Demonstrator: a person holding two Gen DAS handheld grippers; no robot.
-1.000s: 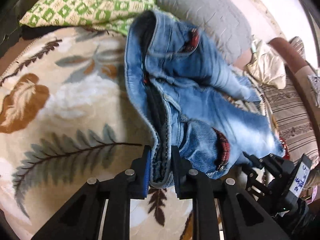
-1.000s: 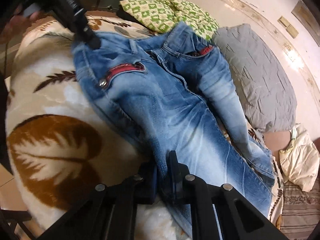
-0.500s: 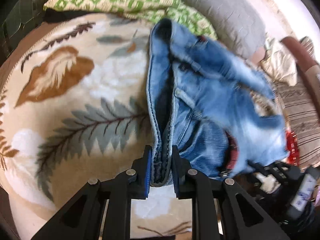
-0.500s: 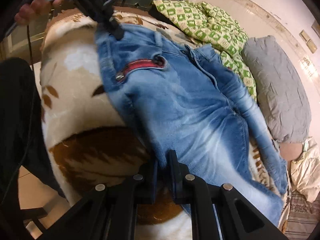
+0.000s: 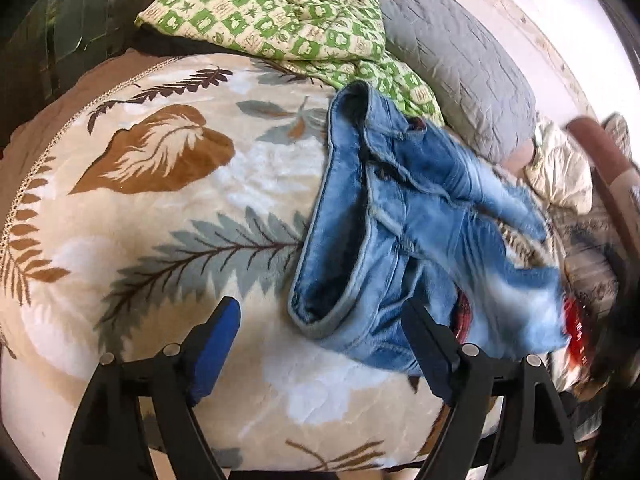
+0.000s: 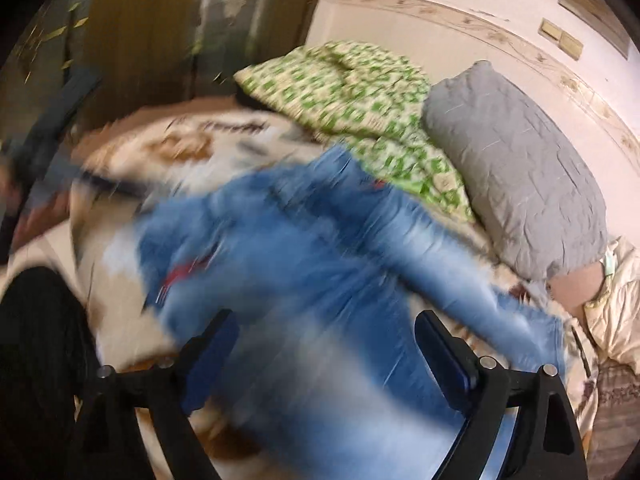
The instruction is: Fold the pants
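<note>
Denim pants (image 5: pixel 404 216) lie on the leaf-print blanket (image 5: pixel 168 216), long axis 11-to-4, waistband at 1 o'clock off the left gripper (image 5: pixel 320 344); both it and the right gripper (image 6: pixel 326 354) are opening, nothing pinched.

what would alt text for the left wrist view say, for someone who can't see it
Blue jeans lie crumpled on a leaf-patterned blanket, the waistband gaping toward the camera. The left gripper is opening its jaws, and no pad presses the denim. Behind are a green checked quilt and a grey pillow.
</note>
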